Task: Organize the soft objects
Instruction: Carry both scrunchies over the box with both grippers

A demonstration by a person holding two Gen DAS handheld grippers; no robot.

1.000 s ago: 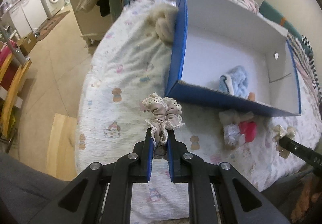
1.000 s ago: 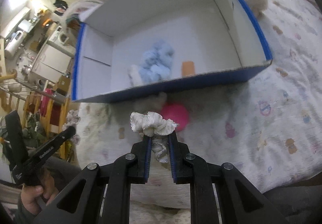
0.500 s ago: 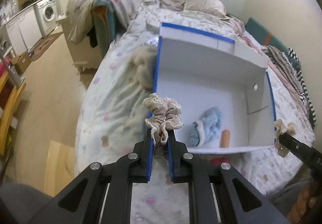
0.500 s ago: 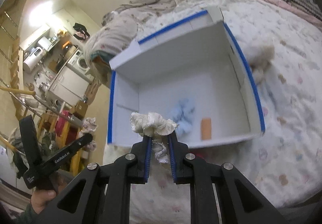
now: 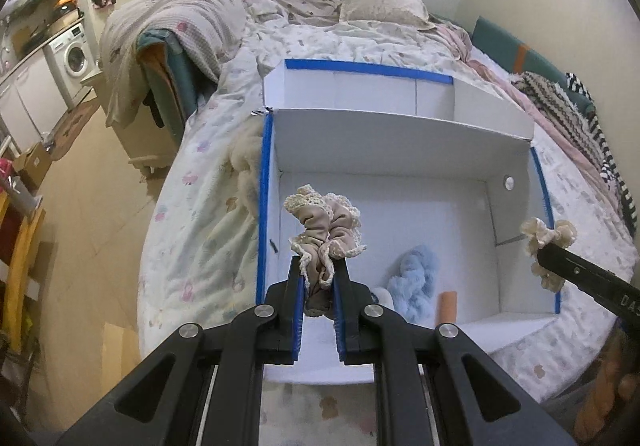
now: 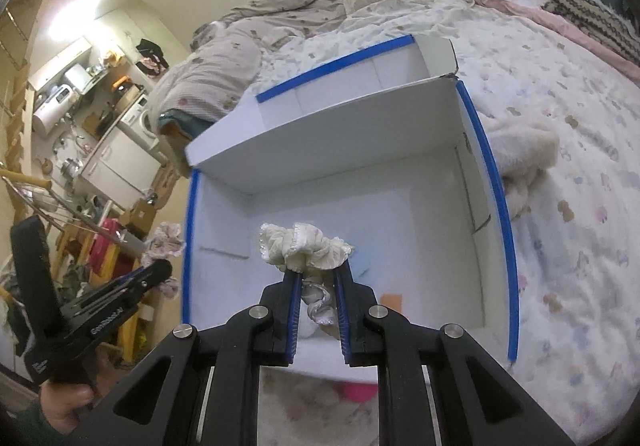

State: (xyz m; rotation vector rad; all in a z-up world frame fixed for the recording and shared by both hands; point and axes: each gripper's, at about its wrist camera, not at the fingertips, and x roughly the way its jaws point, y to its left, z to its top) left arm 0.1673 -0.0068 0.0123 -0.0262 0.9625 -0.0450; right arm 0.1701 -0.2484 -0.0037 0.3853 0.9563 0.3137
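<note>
A white box with blue edges (image 5: 400, 141) (image 6: 496, 181) lies open on the bed. My left gripper (image 5: 318, 278) is shut on a beige lace-trimmed scrunchie (image 5: 324, 232), held over the box's near left part. My right gripper (image 6: 317, 286) is shut on a cream-white scrunchie (image 6: 306, 252), held over the box's near side. The right gripper with its scrunchie also shows in the left wrist view (image 5: 546, 242), and the left gripper shows in the right wrist view (image 6: 108, 302). Inside the box lie a light blue fluffy item (image 5: 416, 278) and a small orange piece (image 5: 447, 306).
A cream fluffy item (image 5: 244, 161) (image 6: 524, 149) lies on the bed against the box's side. A pink object (image 6: 356, 392) lies on the bed before the box. Rumpled blankets and a pillow (image 5: 380, 1) are at the bed's far end. Floor and kitchen units (image 5: 48, 77) lie left.
Both grippers have risen and moved forward with their scrunchies, from above the bed in front of the box to over the box's interior.
</note>
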